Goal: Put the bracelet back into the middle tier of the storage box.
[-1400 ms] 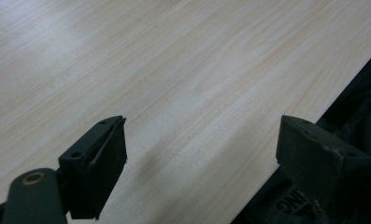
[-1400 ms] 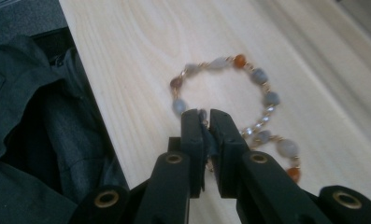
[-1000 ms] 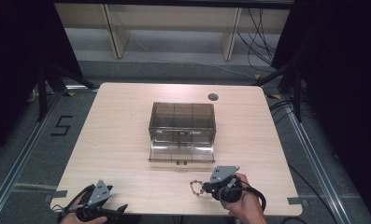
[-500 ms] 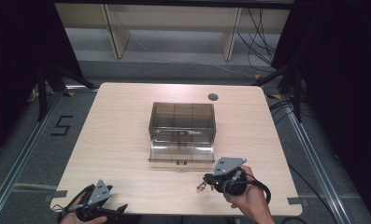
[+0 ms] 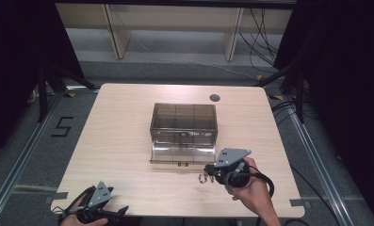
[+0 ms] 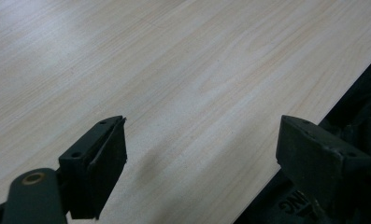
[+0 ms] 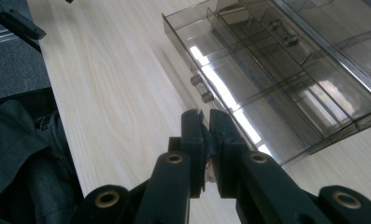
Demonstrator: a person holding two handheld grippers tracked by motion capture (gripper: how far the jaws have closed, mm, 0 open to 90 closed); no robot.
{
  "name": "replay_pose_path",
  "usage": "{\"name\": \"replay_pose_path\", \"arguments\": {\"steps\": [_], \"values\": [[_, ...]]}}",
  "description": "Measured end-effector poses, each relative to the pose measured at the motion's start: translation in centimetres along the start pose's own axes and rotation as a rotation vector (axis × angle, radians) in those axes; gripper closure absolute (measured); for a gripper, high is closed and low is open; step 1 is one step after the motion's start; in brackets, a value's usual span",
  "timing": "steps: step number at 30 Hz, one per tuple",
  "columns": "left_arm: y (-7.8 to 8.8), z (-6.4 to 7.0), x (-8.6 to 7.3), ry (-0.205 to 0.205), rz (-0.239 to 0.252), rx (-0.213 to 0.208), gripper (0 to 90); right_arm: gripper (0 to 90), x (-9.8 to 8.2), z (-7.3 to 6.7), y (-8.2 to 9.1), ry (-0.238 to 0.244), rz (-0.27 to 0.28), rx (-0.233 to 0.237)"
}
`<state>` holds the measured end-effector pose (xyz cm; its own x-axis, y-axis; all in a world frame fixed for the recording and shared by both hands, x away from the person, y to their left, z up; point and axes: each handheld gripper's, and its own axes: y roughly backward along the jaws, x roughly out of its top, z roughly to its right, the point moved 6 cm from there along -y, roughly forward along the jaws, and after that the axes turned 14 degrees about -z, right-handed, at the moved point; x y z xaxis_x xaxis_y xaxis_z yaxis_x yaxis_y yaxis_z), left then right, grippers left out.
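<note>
Two tongs: right clamped on small metal chain near drawer box; left open over bench.

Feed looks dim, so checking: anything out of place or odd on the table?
Nothing spilled or damaged. The clear box has its bottom drawer pulled out. A small chain-like piece dangles from the shut right gripper, clear of the table.

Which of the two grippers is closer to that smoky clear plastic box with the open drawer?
The right. The right gripper hangs just off the front right corner of the box's pulled-out drawer. The left gripper sits far off at the table's near left edge.
</note>
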<state>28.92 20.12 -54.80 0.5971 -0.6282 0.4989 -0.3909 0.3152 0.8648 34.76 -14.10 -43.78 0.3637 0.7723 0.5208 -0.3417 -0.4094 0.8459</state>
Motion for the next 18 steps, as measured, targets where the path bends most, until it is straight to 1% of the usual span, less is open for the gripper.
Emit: {"name": "replay_pose_path", "arguments": {"steps": [1, 2, 3, 4, 6, 7, 9, 10, 11, 12, 13, 14, 15, 16, 17, 18], "values": [[0.0, 0.0, 0.0, -0.003, -0.002, 0.002, 16.2, 85.1, 0.0, 0.0, 0.1, -0.013, -0.011, 0.007], [0.0, 0.0, 0.0, -0.004, -0.003, 0.001, 16.2, 85.1, 0.2, 0.1, 0.0, -0.015, -0.004, -0.006], [0.0, 0.0, 0.0, -0.005, -0.004, 0.001, 16.2, 85.1, 0.2, 0.2, 0.0, -0.009, -0.006, 0.005], [0.0, 0.0, 0.0, -0.005, -0.004, 0.001, 16.2, 85.1, 0.3, 0.2, 0.0, -0.018, -0.006, 0.002], [0.0, 0.1, 0.0, 0.000, 0.003, -0.006, 16.2, 85.1, 0.4, 0.5, 0.0, -0.016, -0.001, 0.001], [0.0, 0.0, 0.0, 0.000, 0.000, -0.005, 16.2, 85.1, 0.4, 0.5, 0.1, -0.018, -0.014, 0.014], [0.0, 0.0, 0.0, -0.005, -0.003, 0.001, 16.2, 85.1, 0.5, 0.9, 0.1, -0.024, 0.006, 0.000], [0.0, 0.0, 0.0, -0.005, -0.003, 0.001, 16.2, 85.1, 0.5, 0.9, 0.1, -0.024, 0.006, 0.000], [0.0, 0.0, 0.0, 0.000, 0.003, -0.005, 16.2, 85.1, 0.5, 0.9, 0.2, -0.017, -0.010, 0.012], [0.0, 0.0, 0.0, 0.001, 0.001, -0.004, 16.2, 85.1, 0.6, 1.1, 0.2, -0.024, -0.001, 0.001], [0.0, 0.0, 0.0, 0.000, 0.000, -0.003, 16.2, 85.1, 0.6, 1.3, 0.4, -0.030, -0.008, 0.004], [0.0, 0.1, 0.0, 0.001, 0.001, -0.004, 16.2, 85.1, 0.6, 1.3, 0.4, -0.030, -0.008, 0.004], [0.0, -0.1, -0.1, -0.014, -0.013, 0.000, 16.2, 85.1, 0.7, 1.4, 0.4, -0.024, 0.001, -0.006], [0.0, -0.1, -0.1, -0.013, -0.017, 0.001, 16.2, 85.1, 0.8, 1.6, 0.4, -0.010, 0.001, -0.008], [0.0, 0.1, 0.0, 0.000, -0.001, -0.003, 16.2, 85.1, 0.8, 1.6, 0.4, -0.013, 0.002, -0.007], [0.0, 0.0, 0.0, -0.002, -0.004, 0.000, 16.2, 85.1, 0.9, 1.8, 0.4, -0.009, 0.005, -0.012]]}}
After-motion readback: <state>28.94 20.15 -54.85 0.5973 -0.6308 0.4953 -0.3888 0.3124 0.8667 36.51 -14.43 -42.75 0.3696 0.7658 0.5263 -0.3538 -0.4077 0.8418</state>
